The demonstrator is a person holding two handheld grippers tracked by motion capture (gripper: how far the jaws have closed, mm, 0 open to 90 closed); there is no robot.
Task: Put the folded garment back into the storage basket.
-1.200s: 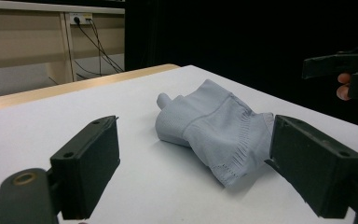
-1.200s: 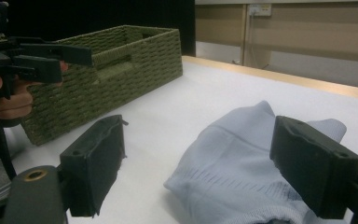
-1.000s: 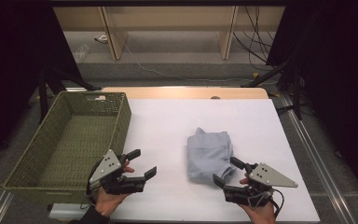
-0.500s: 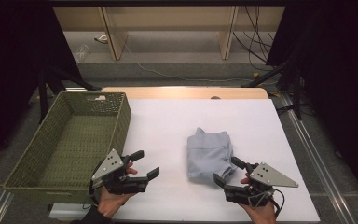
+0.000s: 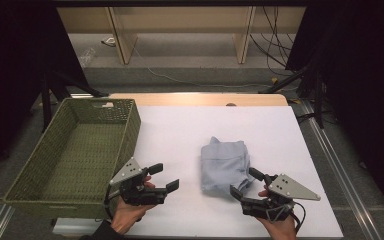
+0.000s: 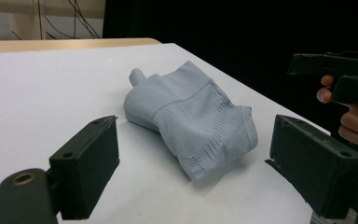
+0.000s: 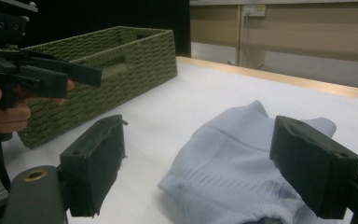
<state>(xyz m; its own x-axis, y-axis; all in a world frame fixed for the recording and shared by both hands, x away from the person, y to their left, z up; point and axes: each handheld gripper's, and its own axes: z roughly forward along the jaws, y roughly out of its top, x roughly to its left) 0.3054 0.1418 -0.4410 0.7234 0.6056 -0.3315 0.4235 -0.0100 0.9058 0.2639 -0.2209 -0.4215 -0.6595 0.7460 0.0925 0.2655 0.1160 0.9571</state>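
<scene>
A folded light-blue knit garment [image 5: 224, 162] lies on the white table [image 5: 190, 135], right of centre. My left gripper [image 5: 163, 177] is open at the table's near edge, to the garment's left, jaws pointing at it; the cloth [image 6: 193, 114] shows ahead between the jaws, untouched. My right gripper [image 5: 246, 182] is open at the garment's near right corner, one jaw over its edge. In the right gripper view the cloth [image 7: 235, 163] lies just ahead between the spread jaws. Nothing is held.
A green woven basket [image 5: 27, 172] stands empty at the table's left side, also seen as the basket [image 7: 121, 60] in the right gripper view. A wooden table edge [image 5: 195, 98] runs along the back. Dark stands and cables sit beyond the table.
The left gripper has crept slightly to the right, toward the garment. The right gripper and the garment have stayed put.
</scene>
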